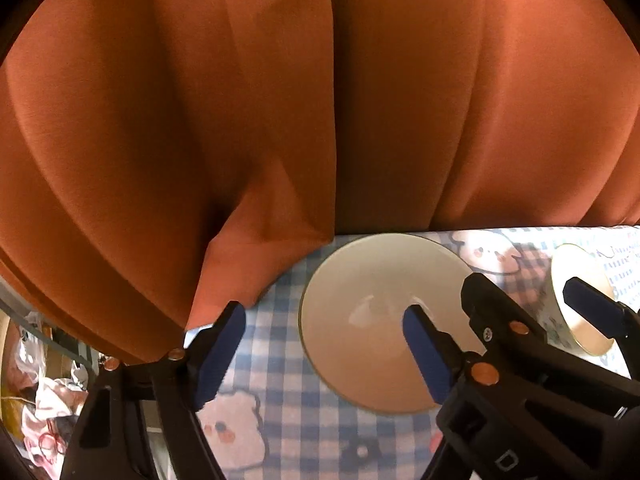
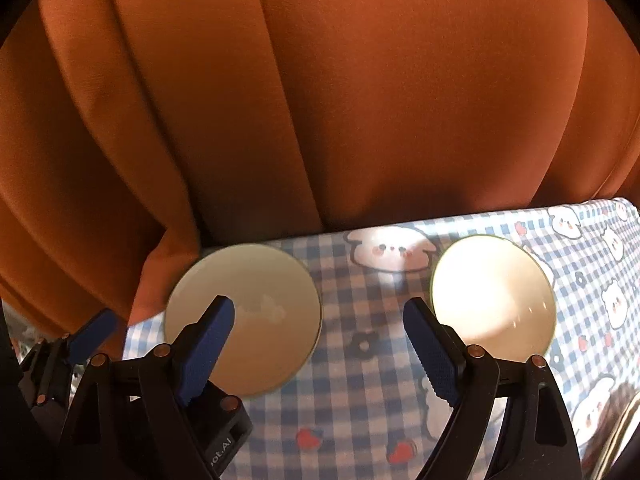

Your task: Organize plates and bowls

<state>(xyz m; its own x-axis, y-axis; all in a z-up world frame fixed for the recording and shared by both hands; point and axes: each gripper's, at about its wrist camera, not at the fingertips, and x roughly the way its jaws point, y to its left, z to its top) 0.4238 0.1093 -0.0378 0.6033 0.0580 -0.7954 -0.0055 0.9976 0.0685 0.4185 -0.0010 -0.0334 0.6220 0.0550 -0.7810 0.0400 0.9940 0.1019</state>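
Two bowls on tablecloth (image 2: 352, 392): left bowl (image 2: 256, 312), right bowl (image 2: 492, 296) apart; curtain (image 2: 320, 100) behind.

right bowl (image 1: 582, 300) half behind jaws, clutter (image 1: 44, 392) blurred

Home: cartoon checked tablecloth (image 2: 360, 400), curtain (image 2: 320, 100)

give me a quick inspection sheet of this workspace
surface: checked tablecloth, blue and white with cartoon animals
job's things: left bowl and right bowl, both upright, empty, apart
clutter: nothing seen on the cloth
grippers: left gripper open, one finger over the left bowl; right gripper open, empty, between the bowls
cables: nothing seen
surroundings: orange curtain behind the table; blurred household items at far left
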